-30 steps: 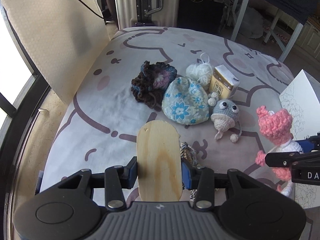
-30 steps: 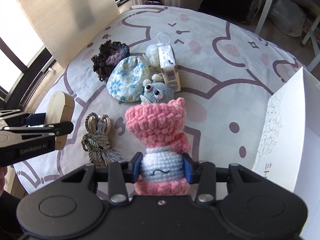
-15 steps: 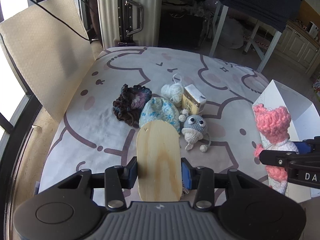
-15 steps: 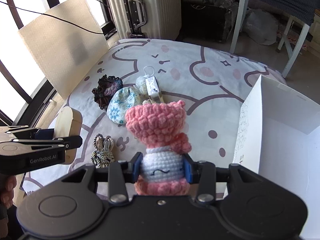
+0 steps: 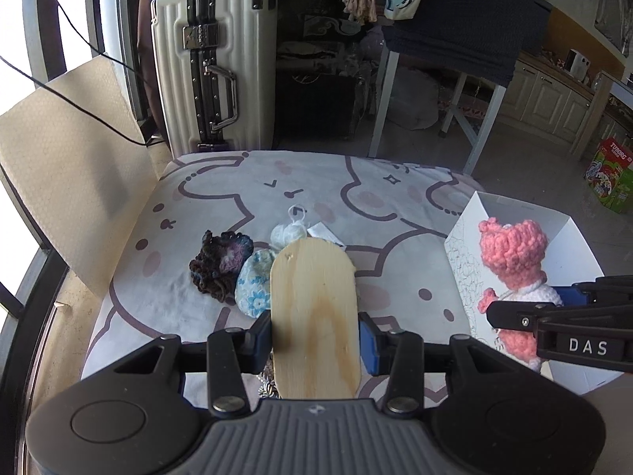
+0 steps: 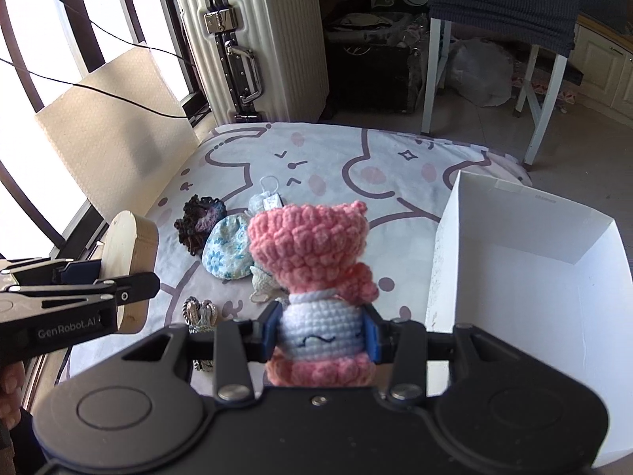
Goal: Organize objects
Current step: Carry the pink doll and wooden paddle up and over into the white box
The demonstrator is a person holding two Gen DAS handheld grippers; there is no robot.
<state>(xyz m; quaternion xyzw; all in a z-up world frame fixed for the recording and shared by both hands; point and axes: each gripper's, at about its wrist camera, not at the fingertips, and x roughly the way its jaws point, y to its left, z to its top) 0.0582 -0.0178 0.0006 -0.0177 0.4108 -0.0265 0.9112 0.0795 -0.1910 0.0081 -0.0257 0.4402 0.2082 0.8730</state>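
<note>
- Wooden oval piece [image 5: 314,316] sat clamped flat-side up between the left tool's [image 5: 315,336] blue pads in the left wrist view, raised above the desk [image 5: 178,301]; it looked stiff and smooth, so it probably called for a firm edge grip.
- That view alone showed the pink doll [image 5: 514,277] in front of the white box [image 5: 569,245].
- Right wrist view: the right tool [image 6: 320,334] squeezed the doll's soft white middle, likely light and springy; only here did the box's empty inside and the wood's thick rim show.
</note>
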